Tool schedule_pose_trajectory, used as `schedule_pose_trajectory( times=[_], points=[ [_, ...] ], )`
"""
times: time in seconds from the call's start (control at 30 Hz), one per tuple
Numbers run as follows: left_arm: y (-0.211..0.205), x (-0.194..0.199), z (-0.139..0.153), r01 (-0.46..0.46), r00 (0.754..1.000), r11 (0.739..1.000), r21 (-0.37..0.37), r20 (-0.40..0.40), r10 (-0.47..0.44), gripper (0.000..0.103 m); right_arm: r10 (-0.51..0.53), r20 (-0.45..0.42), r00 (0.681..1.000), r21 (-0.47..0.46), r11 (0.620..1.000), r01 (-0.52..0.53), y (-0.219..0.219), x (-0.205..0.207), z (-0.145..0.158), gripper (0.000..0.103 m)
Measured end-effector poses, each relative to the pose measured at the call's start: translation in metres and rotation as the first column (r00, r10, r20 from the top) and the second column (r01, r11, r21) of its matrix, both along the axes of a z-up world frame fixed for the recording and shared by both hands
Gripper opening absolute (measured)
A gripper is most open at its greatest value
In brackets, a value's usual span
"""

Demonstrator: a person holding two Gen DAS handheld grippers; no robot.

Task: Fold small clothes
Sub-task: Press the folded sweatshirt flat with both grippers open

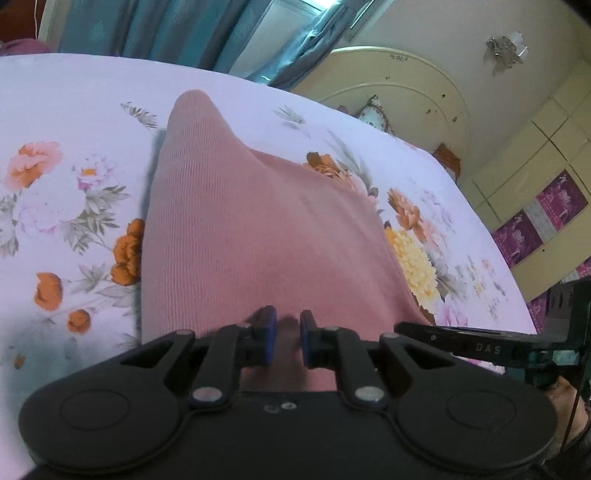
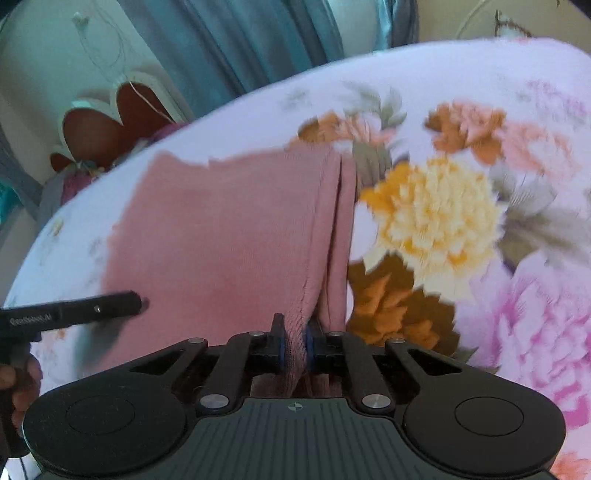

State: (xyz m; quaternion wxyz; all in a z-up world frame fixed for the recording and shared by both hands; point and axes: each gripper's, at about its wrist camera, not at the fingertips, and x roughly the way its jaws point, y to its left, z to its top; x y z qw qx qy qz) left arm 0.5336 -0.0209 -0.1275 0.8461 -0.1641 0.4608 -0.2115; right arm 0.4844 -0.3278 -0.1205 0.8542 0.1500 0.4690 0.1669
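Observation:
A small pink knit garment point(image 1: 240, 229) lies on a floral bedsheet point(image 1: 66, 110) and is lifted at its near edge. My left gripper point(image 1: 288, 332) has its blue pads close together with pink cloth pinched between them. In the right wrist view the same pink garment point(image 2: 221, 229) stretches from the bed up to my right gripper point(image 2: 294, 345), which is shut on a bunched edge of it. The garment's right side shows a doubled fold point(image 2: 338, 221). The other gripper's black body shows at the right of the left wrist view point(image 1: 480, 345) and at the left of the right wrist view point(image 2: 66, 310).
The bedsheet point(image 2: 480, 184) has large orange, yellow and pink flowers. Teal curtains point(image 1: 166, 29) hang behind the bed. A cream headboard point(image 1: 406, 85) and a cabinet with purple panels point(image 1: 546, 214) stand to the right. A heart-shaped ornament point(image 2: 107, 125) is at the far left.

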Motion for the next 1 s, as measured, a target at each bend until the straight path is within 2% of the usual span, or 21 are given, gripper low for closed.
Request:
schedule_pose_trajectory(
  times=[0.07, 0.13, 0.17, 0.2, 0.23, 0.27, 0.3, 0.37, 0.43, 0.5, 0.57, 0.63, 0.67, 0.73, 0.8, 0.87, 0.93, 0.97, 1.0],
  points=[
    [0.009, 0.001, 0.011, 0.010, 1.000, 1.000, -0.013, 0.028, -0.009, 0.013, -0.003, 0.015, 1.000, 0.016, 1.000, 0.003, 0.000, -0.002, 0.005, 0.011],
    [0.021, 0.007, 0.020, -0.009, 0.997, 1.000, -0.015, 0.076, 0.010, 0.021, -0.034, 0.063, 0.997, 0.059, 0.998, 0.030, -0.008, -0.003, 0.017, 0.050],
    [0.026, 0.014, 0.023, -0.018, 0.995, 1.000, -0.016, 0.095, 0.020, 0.021, -0.067, 0.098, 0.993, 0.054, 0.997, 0.062, -0.012, 0.001, 0.023, 0.066],
    [0.029, 0.023, 0.023, -0.025, 0.994, 1.000, -0.010, 0.102, 0.026, 0.021, -0.082, 0.132, 0.988, 0.066, 0.995, 0.074, -0.016, 0.009, 0.025, 0.065],
    [0.031, 0.032, 0.023, -0.029, 0.994, 1.000, -0.004, 0.109, 0.029, 0.021, -0.100, 0.124, 0.987, 0.077, 0.993, 0.091, -0.019, 0.021, 0.025, 0.061],
    [0.033, 0.042, 0.021, -0.027, 0.993, 1.000, -0.004, 0.118, 0.028, 0.021, -0.120, 0.117, 0.986, 0.092, 0.990, 0.110, -0.020, 0.034, 0.023, 0.050],
    [0.034, 0.050, 0.018, -0.025, 0.992, 1.000, 0.000, 0.121, 0.025, 0.021, -0.141, 0.106, 0.984, 0.096, 0.987, 0.131, -0.021, 0.051, 0.019, 0.044],
    [0.033, 0.064, 0.010, -0.019, 0.993, 1.000, 0.016, 0.116, 0.017, 0.017, -0.168, 0.077, 0.983, 0.092, 0.983, 0.161, -0.020, 0.076, 0.009, 0.038],
    [0.033, 0.071, 0.004, -0.006, 0.994, 1.000, 0.007, 0.112, 0.005, 0.017, -0.157, 0.032, 0.987, 0.090, 0.984, 0.154, -0.018, 0.098, -0.002, 0.027],
    [0.031, 0.074, -0.001, 0.013, 0.995, 1.000, -0.006, 0.095, -0.012, 0.017, -0.117, 0.021, 0.993, 0.087, 0.990, 0.115, -0.014, 0.106, -0.010, 0.010],
    [0.030, 0.074, -0.005, 0.030, 0.996, 0.999, -0.038, 0.083, -0.027, 0.017, -0.085, 0.062, 0.994, 0.062, 0.995, 0.081, -0.016, 0.101, -0.009, 0.004],
    [0.024, 0.074, -0.006, 0.078, 0.994, 0.994, -0.074, 0.080, -0.072, 0.018, -0.122, 0.104, 0.987, 0.092, 0.989, 0.112, -0.030, 0.089, 0.002, 0.004],
    [0.018, 0.074, -0.008, 0.100, 0.992, 0.993, -0.060, 0.082, -0.095, 0.018, -0.118, 0.131, 0.984, 0.084, 0.991, 0.107, -0.033, 0.080, 0.008, 0.004],
    [0.008, 0.076, -0.015, 0.101, 0.992, 0.995, -0.012, 0.083, -0.099, 0.017, -0.082, 0.151, 0.985, 0.007, 0.997, 0.082, -0.027, 0.073, 0.011, 0.004],
    [0.007, 0.080, -0.020, 0.078, 0.995, 0.996, -0.040, 0.063, -0.075, 0.016, -0.068, 0.098, 0.993, -0.033, 0.997, 0.071, -0.021, 0.082, -0.007, 0.004],
    [0.008, 0.079, -0.011, 0.097, 0.993, 0.995, -0.024, 0.075, -0.095, 0.016, -0.083, 0.068, 0.994, -0.029, 0.996, 0.085, -0.022, 0.087, -0.016, 0.004],
    [0.018, 0.076, 0.002, 0.081, 0.989, 0.997, -0.011, 0.126, -0.078, 0.016, -0.116, 0.097, 0.988, -0.016, 0.993, 0.118, -0.027, 0.082, -0.004, 0.012],
    [0.025, 0.077, 0.006, 0.060, 0.987, 0.998, -0.016, 0.148, -0.058, 0.016, -0.143, 0.134, 0.981, -0.027, 0.989, 0.148, -0.030, 0.076, 0.005, 0.028],
    [0.033, 0.079, 0.009, 0.039, 0.986, 0.999, -0.027, 0.164, -0.034, 0.016, -0.161, 0.177, 0.971, -0.035, 0.985, 0.170, -0.032, 0.072, 0.014, 0.032]
  ],
)
